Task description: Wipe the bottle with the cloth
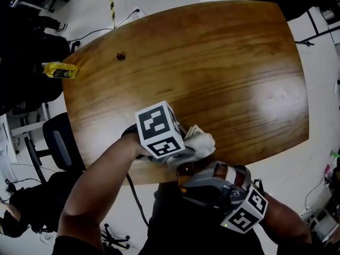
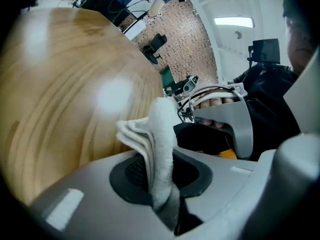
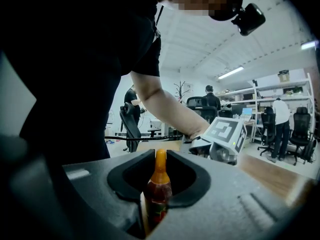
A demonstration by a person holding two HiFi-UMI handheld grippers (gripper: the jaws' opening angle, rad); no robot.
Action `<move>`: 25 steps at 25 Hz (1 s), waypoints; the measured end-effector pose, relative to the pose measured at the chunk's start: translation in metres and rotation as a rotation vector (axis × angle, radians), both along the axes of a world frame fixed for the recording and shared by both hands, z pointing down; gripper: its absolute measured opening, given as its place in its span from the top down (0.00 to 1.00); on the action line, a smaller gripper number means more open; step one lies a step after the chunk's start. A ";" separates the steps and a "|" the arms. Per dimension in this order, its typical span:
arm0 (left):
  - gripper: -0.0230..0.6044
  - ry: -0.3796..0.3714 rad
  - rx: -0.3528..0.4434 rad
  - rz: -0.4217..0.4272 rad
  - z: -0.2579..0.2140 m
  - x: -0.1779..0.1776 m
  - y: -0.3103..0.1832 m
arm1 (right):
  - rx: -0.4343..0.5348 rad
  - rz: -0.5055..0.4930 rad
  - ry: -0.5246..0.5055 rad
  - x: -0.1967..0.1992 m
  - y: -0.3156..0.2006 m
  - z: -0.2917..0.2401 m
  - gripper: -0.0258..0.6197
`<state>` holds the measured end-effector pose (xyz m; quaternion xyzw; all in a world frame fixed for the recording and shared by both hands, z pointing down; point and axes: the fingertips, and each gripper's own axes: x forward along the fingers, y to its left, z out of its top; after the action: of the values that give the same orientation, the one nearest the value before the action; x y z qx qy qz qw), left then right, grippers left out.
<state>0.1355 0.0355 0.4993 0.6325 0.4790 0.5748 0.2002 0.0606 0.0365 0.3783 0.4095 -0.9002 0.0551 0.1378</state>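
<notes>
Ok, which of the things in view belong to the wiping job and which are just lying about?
In the job: cloth in the left gripper; bottle in the right gripper.
Lying about: yellow object at the table's left edge; small dark thing on the table; office chair.

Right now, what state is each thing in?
Cloth, bunched, clamped in the left tongs.
Sauce bottle, orange cap on, gripped by the right tongs.
Left tongs, shut on the cloth.
Right tongs, shut on the sauce bottle.
Yellow container, lying by the table's left edge.
</notes>
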 end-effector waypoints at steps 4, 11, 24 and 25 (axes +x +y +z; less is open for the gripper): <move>0.81 0.009 0.058 0.060 0.013 0.002 0.009 | -0.002 0.003 -0.004 0.002 0.002 -0.001 0.87; 0.81 0.032 0.189 0.146 0.039 -0.002 0.007 | -0.009 0.013 -0.011 0.001 -0.004 0.000 0.87; 0.81 0.153 0.279 -0.105 0.033 0.012 -0.028 | -0.011 0.051 -0.008 0.000 -0.007 0.003 0.87; 0.81 0.170 0.282 -0.167 0.027 0.016 -0.036 | -0.012 0.056 -0.007 0.000 -0.007 0.003 0.87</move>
<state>0.1510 -0.0008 0.5259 0.7382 0.3548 0.5621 0.1151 0.0604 0.0299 0.3812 0.4334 -0.8886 0.0655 0.1354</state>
